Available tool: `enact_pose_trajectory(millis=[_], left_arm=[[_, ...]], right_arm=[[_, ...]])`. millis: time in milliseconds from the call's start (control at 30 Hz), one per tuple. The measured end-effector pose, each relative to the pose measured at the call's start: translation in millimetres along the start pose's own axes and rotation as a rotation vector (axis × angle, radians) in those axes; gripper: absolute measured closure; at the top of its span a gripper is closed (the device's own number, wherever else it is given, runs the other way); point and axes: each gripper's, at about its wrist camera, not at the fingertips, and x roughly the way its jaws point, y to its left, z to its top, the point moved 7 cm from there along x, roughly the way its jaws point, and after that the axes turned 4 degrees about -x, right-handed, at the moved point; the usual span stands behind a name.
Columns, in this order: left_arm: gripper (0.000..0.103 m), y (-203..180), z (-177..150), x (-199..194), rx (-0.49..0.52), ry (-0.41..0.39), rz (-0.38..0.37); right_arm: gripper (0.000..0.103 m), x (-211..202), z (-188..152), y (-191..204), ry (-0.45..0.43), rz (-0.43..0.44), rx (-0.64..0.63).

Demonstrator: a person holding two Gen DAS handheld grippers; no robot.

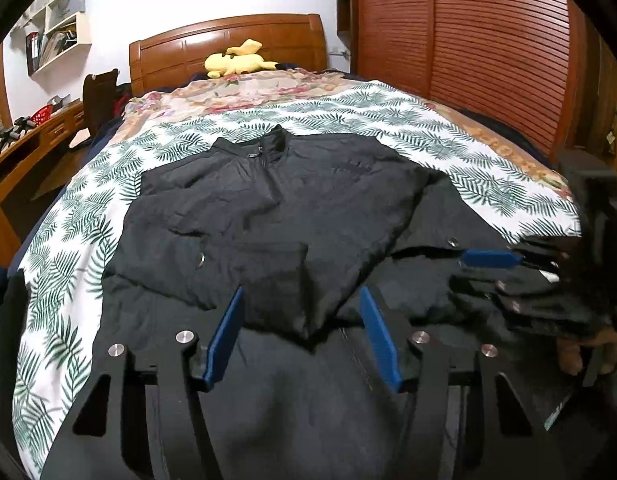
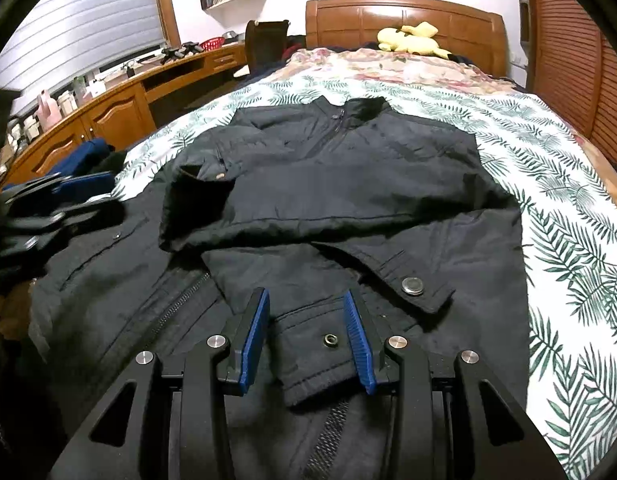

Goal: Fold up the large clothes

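Jacket (image 1: 276, 200): black, sleeves folded in, flat on bed (image 1: 448, 128).
Jaws: both pairs released, hovering over hem.
Next: grip both hem corners evenly.

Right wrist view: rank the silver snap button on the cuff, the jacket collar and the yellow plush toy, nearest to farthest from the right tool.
1. Silver snap button on the black sleeve cuff, just ahead, slightly right of the right tool.
2. Black jacket's zipped collar, mid-bed.
3. Yellow plush toy, at the wooden headboard.

jacket (image 2: 348, 208) hem cut off at btm edge, right gripper (image 1: 548, 280) motion-blurred, shelf items (image 1: 56, 36) too small
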Motion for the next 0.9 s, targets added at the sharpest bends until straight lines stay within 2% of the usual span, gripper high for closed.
enact_pose_trajectory(millis=[167,433,500,533,567,667,900], left_arm=[[0.043,-1,18,24,0.014,0.025,0.032],[0.043,11,18,53,0.039,0.091,0.098],[0.055,14,12,53,0.046,0.103,0.094],[0.067,15,8,52,0.048,0.113,0.090],[0.074,17,5,50,0.048,0.120,0.088],[0.085,23,-6,39,0.048,0.122,0.085],[0.086,37,-35,15,-0.001,0.134,0.083]], right_arm=[[0.063,-2,-9,-3,-0.006,-0.004,0.012],[0.063,-3,-6,3,-0.003,0.001,0.003],[0.063,-3,-6,6,0.000,0.003,-0.003],[0.063,-3,-6,8,0.002,0.002,-0.007],[0.063,-2,-6,9,0.004,0.001,-0.014],[0.063,-1,-7,11,0.005,-0.002,-0.017],[0.063,1,-8,12,0.011,-0.017,-0.024]])
